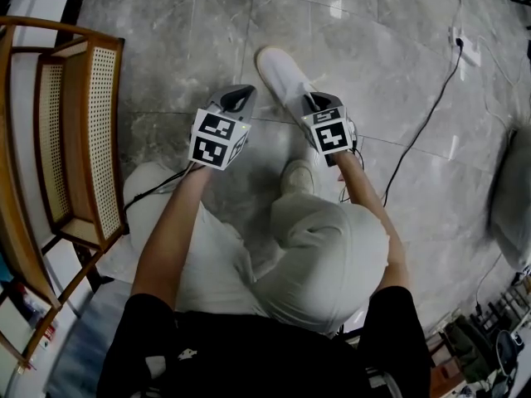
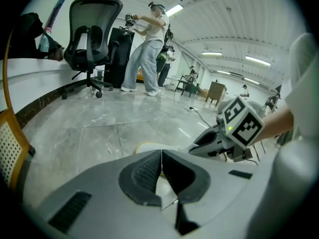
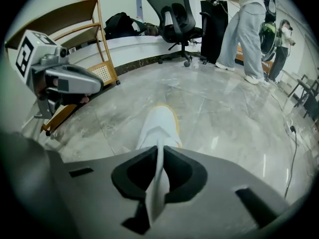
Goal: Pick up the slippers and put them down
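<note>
Right gripper [image 3: 158, 163]: clamped on the slipper [image 3: 159, 123] by its upper edge, so the toe hangs ahead.
Left gripper [image 2: 161, 166]: jaws together, empty, probably idle just beside it.

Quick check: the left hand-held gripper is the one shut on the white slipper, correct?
Not quite. The right hand-held gripper is the one shut on the white slipper, pinching its thin edge, as the right gripper view shows. The left hand-held gripper is shut, with nothing seen between its jaws.
</note>
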`<action>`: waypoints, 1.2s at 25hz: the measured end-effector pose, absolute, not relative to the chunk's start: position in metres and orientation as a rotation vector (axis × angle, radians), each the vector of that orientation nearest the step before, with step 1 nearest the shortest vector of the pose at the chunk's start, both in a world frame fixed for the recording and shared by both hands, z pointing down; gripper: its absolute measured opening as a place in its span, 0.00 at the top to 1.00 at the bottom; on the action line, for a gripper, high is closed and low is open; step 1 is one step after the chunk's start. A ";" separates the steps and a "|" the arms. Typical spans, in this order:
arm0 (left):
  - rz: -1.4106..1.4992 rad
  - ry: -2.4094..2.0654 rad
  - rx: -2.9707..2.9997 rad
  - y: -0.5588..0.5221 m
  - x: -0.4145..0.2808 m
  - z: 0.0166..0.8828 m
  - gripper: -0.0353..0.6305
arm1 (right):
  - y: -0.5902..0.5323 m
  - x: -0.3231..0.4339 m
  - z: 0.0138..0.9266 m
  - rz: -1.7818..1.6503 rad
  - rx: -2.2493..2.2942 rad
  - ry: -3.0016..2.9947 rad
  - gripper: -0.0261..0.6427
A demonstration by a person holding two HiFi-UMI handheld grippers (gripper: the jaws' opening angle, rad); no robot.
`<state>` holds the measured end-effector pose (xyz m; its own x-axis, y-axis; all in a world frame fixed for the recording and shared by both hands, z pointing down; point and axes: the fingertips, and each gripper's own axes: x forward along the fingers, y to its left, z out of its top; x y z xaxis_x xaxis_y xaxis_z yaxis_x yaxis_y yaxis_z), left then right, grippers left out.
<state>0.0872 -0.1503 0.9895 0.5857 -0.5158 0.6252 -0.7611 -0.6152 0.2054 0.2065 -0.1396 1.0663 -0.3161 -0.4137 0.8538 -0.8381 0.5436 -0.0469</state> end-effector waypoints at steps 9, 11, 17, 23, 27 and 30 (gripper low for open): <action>0.727 -1.007 2.352 -0.149 0.087 0.994 0.94 | -0.136 0.209 1.080 0.657 1.019 -1.889 0.94; 0.711 -1.004 2.353 -0.150 0.090 0.992 0.94 | -0.136 0.209 1.082 0.662 1.018 -1.885 0.93; 0.712 -0.999 2.385 -0.149 0.095 0.990 0.94 | -0.136 0.214 1.082 0.654 1.029 -1.871 0.92; 0.713 -1.008 2.378 -0.149 0.091 0.993 0.94 | -0.134 0.216 1.079 0.642 1.030 -1.887 0.89; 0.725 -1.012 2.374 -0.149 0.089 0.995 0.94 | -0.133 0.220 1.075 0.647 1.045 -1.889 0.89; 0.727 -1.020 2.373 -0.149 0.087 0.994 0.94 | -0.132 0.221 1.072 0.648 1.046 -1.890 0.89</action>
